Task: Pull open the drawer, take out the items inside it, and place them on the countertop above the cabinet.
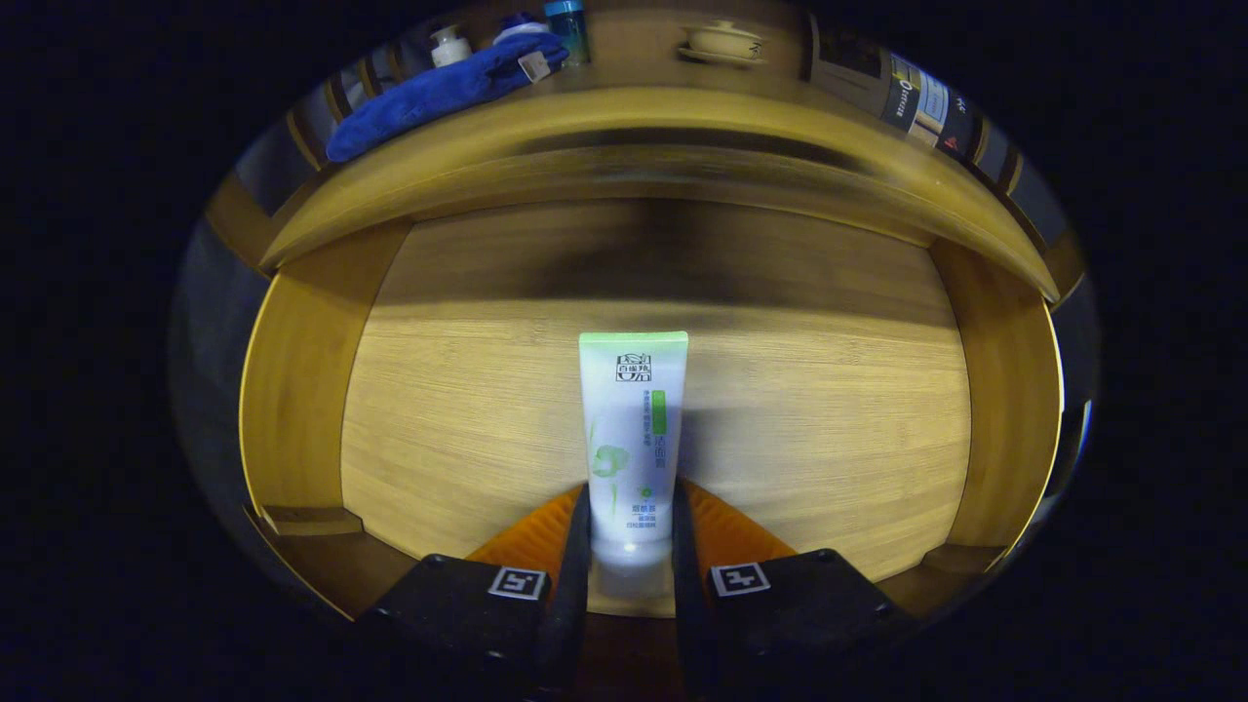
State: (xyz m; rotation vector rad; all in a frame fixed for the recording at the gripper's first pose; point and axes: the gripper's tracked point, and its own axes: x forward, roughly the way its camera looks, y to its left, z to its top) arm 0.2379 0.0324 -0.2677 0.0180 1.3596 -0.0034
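Claw [630, 531] apparently clamped on white tube [632, 439], its cap end between the fingers, over open drawer [468, 390].

My tongs [630, 546] clamp the tube [632, 439]; bare drawer floor [829, 429] lies open either side, walled round, the counter [624, 117] lip overhanging at frame top.

White tube [632, 439] with green band and leaf print, yellow-brown wooden drawer [829, 409], blue cloth [439, 93]
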